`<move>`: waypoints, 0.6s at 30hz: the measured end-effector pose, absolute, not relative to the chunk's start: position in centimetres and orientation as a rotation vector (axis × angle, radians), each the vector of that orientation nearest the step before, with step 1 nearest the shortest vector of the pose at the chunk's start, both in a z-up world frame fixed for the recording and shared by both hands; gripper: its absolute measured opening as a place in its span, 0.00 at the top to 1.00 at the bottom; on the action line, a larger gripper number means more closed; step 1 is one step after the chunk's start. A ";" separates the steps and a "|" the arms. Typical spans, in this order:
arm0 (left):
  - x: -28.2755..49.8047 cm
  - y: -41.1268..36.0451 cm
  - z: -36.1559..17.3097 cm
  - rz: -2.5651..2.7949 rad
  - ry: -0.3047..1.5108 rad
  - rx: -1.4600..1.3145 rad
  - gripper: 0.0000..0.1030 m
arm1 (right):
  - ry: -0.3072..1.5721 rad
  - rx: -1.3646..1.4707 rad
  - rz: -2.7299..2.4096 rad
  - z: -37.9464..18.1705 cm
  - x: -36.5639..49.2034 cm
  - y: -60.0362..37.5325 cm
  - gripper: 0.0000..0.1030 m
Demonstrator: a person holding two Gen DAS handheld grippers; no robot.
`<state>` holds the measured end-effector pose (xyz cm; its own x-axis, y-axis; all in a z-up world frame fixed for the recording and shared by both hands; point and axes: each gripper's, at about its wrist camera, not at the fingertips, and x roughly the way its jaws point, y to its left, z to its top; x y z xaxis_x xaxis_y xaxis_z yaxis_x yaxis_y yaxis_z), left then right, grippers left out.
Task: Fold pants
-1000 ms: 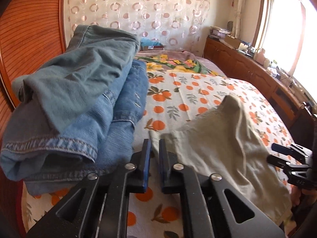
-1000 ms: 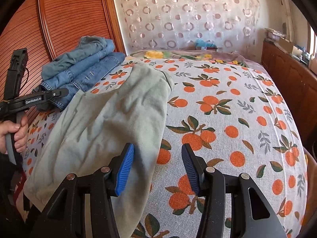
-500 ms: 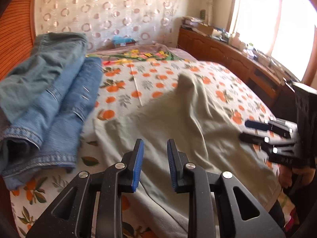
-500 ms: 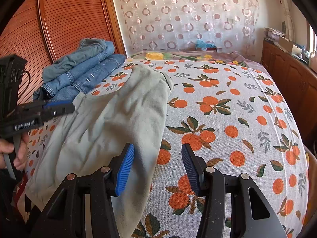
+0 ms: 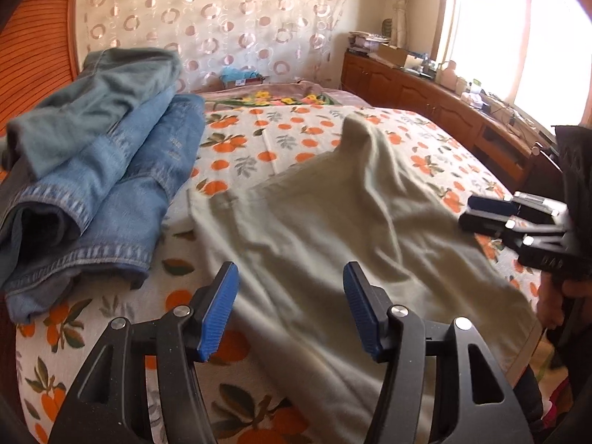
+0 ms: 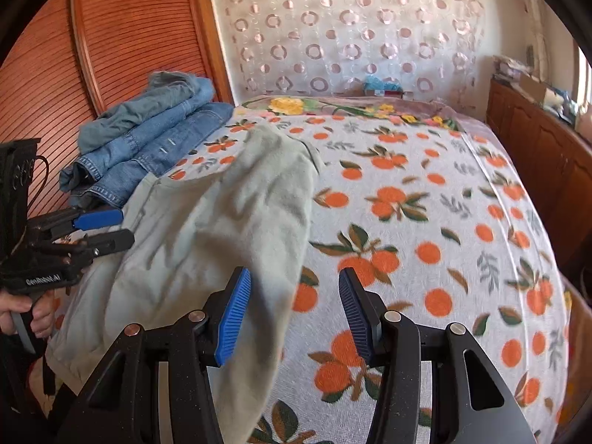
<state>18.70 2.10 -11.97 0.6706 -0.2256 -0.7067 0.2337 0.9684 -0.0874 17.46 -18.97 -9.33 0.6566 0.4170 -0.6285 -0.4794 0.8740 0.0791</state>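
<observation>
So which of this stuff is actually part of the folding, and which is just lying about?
Part of the job:
- pale green pants spread on the bed
- left tool, open, its jaws just widened, nothing between them
- right tool, open

Lying about:
- jeans pile
- orange-print bedspread
- cluttered wooden cabinet

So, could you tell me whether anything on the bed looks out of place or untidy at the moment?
The pale green pants lie rumpled and skewed across the orange-print bedspread, one end peaked up, the near edge hanging over the side. The denim pile beside them is loosely stacked.
</observation>
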 end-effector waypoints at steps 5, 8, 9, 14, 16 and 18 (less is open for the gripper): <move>18.4 3.2 -12.5 -0.231 0.811 0.008 0.42 | 0.694 -0.109 0.530 -7.4 20.3 -17.4 0.60; 18.3 3.8 -12.6 -0.224 0.815 -0.006 0.42 | 0.740 -0.084 0.526 -7.5 23.7 -16.5 0.64; 18.3 4.0 -12.8 -0.223 0.817 -0.014 0.42 | 0.765 -0.067 0.528 -7.7 24.9 -16.3 0.64; 18.2 4.3 -12.9 -0.234 0.810 -0.031 0.42 | 0.850 -0.051 0.527 -9.1 27.9 -15.5 0.82; 18.1 4.3 -12.9 -0.240 0.807 -0.034 0.42 | 0.844 -0.045 0.543 -9.0 27.6 -15.7 0.96; 17.9 4.4 -13.0 -0.241 0.803 -0.036 0.42 | 0.820 -0.041 0.531 -8.4 27.3 -16.4 0.97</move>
<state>17.94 4.37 -12.96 0.6690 -0.2276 -0.7076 0.2002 0.9720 -0.1234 27.26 -16.44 -8.41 0.5599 0.4348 -0.7053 -0.4661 0.8691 0.1657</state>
